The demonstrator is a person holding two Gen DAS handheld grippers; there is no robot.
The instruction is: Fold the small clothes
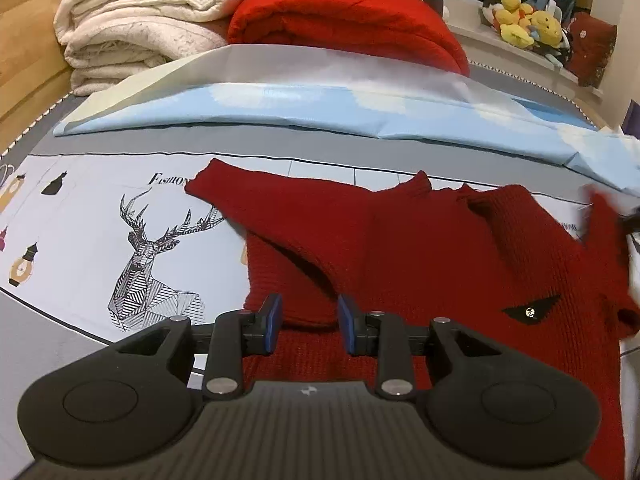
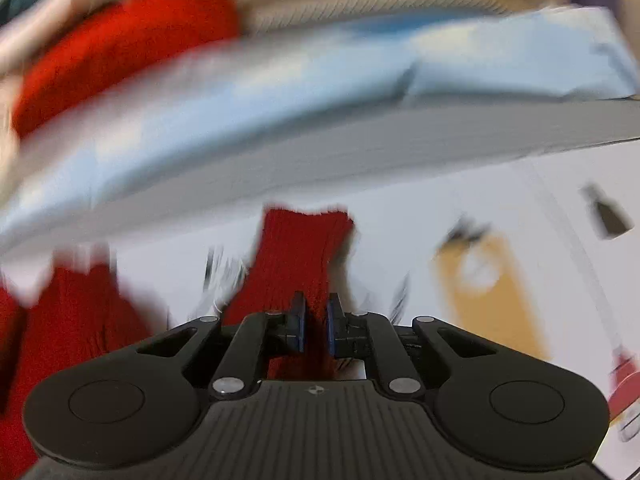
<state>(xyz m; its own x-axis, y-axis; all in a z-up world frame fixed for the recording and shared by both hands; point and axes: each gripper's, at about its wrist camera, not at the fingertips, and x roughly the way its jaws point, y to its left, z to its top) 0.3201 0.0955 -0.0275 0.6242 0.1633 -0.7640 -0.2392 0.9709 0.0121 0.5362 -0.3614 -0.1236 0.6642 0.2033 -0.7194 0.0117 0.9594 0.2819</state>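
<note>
The red sweater (image 1: 420, 248) lies spread on a bed sheet (image 1: 80, 240) printed with a deer (image 1: 156, 264) and the partly hidden word "FASHION". The left tool (image 1: 308, 322) hovers narrowly parted over its hem, gripping nothing. The right tool (image 2: 315, 326) is clamped on 1 sleeve (image 2: 298, 256).

R wrist view is motion-smeared nearly throughout: blue sheet (image 2: 320, 92), red blanket (image 2: 120, 48) and bedspread prints (image 2: 480, 276) can't be read. Sweater (image 2: 304, 256) there shows only as a sleeve strip; its body at left is blurred and cut by the frame edge. L view: sweater (image 1: 440, 256) right sleeve smears at the edge, hem hidden under the left gripper (image 1: 308, 322). Toys (image 1: 528, 24) too small to tell apart.
</note>
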